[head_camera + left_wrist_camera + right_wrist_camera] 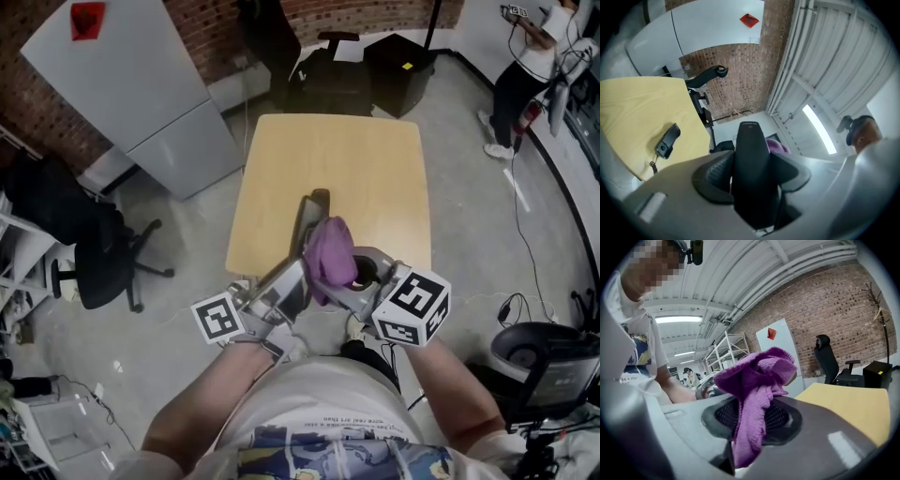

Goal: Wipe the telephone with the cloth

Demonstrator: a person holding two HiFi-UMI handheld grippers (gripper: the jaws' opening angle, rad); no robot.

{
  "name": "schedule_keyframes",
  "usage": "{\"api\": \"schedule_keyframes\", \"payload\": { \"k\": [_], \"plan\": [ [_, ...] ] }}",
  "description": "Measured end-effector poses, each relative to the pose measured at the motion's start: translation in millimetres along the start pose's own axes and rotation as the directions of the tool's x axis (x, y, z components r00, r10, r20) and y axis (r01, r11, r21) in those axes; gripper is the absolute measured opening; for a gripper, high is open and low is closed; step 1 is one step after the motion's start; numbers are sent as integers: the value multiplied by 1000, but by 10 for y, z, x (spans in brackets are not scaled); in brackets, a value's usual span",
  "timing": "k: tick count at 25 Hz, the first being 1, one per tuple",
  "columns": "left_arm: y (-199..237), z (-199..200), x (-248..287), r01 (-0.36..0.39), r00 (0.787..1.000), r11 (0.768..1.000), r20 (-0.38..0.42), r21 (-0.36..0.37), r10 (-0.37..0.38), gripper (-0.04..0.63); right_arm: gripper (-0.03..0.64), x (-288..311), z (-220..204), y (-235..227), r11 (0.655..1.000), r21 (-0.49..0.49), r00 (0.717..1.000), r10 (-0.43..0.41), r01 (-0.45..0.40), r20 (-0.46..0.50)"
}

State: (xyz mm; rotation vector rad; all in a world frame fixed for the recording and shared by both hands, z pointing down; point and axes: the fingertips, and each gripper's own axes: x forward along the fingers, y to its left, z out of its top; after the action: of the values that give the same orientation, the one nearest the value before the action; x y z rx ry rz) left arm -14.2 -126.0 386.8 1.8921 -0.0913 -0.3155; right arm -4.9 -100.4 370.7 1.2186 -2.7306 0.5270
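Note:
A black telephone handset (750, 145) stands up between the jaws of my left gripper (751, 174), which is shut on it. In the head view the left gripper (292, 279) hangs over the near edge of the yellow table (328, 159). My right gripper (354, 274) is close beside it, shut on a bunched purple cloth (330, 255). The cloth (757, 376) bulges out above the right gripper's (750, 417) jaws, and a fold of the cloth (777, 146) shows just behind the handset. Whether cloth and handset touch I cannot tell. A small black corded piece (668, 139) lies on the table.
A white cabinet (141, 84) stands at the far left, and a black office chair (103, 262) at the left. Beyond the table's far edge are a black chair (328, 75) and a black box (398, 61). A person (525, 66) stands at the far right.

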Motion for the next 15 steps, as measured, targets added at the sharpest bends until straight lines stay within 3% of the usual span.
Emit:
{"api": "schedule_keyframes", "payload": {
  "k": [9,15],
  "plan": [
    [-98,75,-143,88,996,993,6,-77,-88,255,110,49,-126,319,1000,22,1000,11,-11,-9],
    [-234,74,-201,159,987,981,-9,-107,-160,255,110,-32,-72,193,997,12,997,-76,76,-9]
  ]
}}
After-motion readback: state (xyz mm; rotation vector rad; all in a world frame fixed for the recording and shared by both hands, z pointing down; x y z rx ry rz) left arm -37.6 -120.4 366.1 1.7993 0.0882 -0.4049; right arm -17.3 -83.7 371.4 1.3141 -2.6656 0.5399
